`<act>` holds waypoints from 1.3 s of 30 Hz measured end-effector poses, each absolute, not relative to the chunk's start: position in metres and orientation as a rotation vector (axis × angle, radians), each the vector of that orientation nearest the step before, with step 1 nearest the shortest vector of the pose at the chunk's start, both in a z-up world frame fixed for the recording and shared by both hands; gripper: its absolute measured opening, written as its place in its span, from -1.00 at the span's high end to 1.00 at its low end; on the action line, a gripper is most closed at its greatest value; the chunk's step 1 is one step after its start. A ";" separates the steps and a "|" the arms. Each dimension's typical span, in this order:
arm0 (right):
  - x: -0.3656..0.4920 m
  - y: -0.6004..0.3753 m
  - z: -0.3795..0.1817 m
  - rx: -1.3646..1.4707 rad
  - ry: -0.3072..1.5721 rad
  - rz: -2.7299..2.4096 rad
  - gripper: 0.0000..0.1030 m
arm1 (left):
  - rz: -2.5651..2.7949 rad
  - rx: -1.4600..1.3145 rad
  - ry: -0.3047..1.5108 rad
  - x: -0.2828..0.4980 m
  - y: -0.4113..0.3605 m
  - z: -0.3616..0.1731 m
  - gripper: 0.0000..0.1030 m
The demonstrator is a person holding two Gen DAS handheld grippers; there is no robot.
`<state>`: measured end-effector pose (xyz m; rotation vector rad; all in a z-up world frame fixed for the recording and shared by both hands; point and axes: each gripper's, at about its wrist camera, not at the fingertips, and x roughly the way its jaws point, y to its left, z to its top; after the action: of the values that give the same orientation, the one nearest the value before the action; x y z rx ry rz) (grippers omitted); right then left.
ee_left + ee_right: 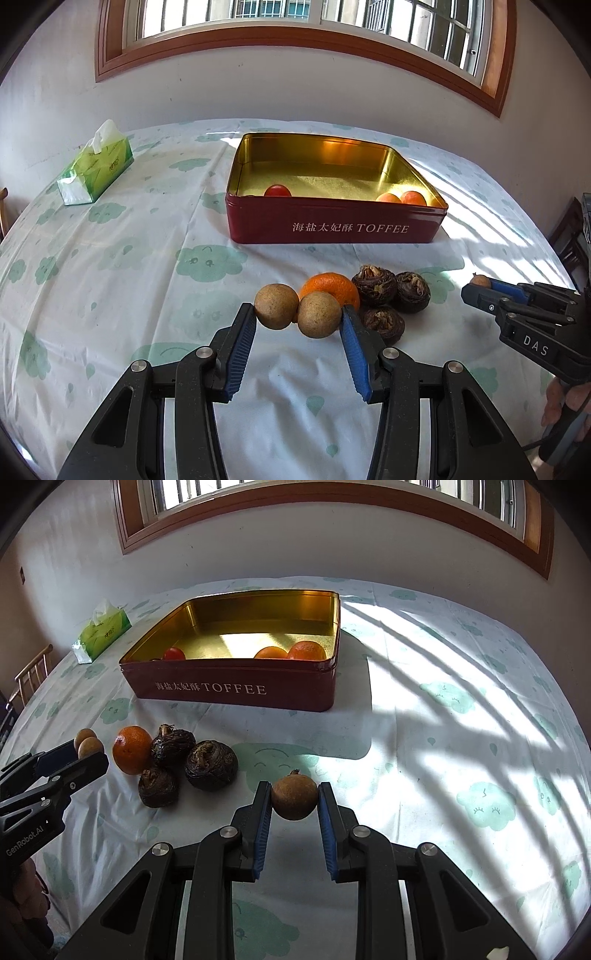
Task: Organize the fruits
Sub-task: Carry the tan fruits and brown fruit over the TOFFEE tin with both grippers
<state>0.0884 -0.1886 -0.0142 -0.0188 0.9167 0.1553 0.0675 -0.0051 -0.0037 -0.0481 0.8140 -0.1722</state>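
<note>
In the left wrist view my left gripper (298, 314) is shut on two round tan longans (319, 314) side by side, one pad against each. Just behind them on the cloth lie an orange mandarin (330, 288) and three dark water chestnuts (375, 284). My right gripper (294, 794) is shut on a single brown longan (294, 800), held over the cloth to the right of the chestnuts (210, 764). Further back stands the open red toffee tin (236, 690) with a gold inside. It holds a small red fruit (173, 653) and two orange fruits (306, 650).
A green tissue pack (96, 166) lies at the back left of the table, which has a white cloth with green clouds. A wooden chair (31, 675) stands past the left edge. A wall with a window is right behind the table.
</note>
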 end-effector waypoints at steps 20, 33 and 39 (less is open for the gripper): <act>0.162 -0.155 0.027 -0.075 0.824 0.222 0.56 | -0.170 -0.036 0.760 0.153 -0.007 0.031 0.07; 0.200 -0.149 0.007 -0.086 0.879 0.239 0.56 | -0.143 -0.024 0.817 0.193 -0.011 0.014 0.07; 0.208 -0.148 0.001 -0.083 0.893 0.244 0.56 | -0.142 -0.011 0.834 0.199 -0.014 0.007 0.07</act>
<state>0.2081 -0.1481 0.0014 -0.0826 0.8925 0.2436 0.1987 -0.0139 0.0071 -0.0113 0.8341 -0.1424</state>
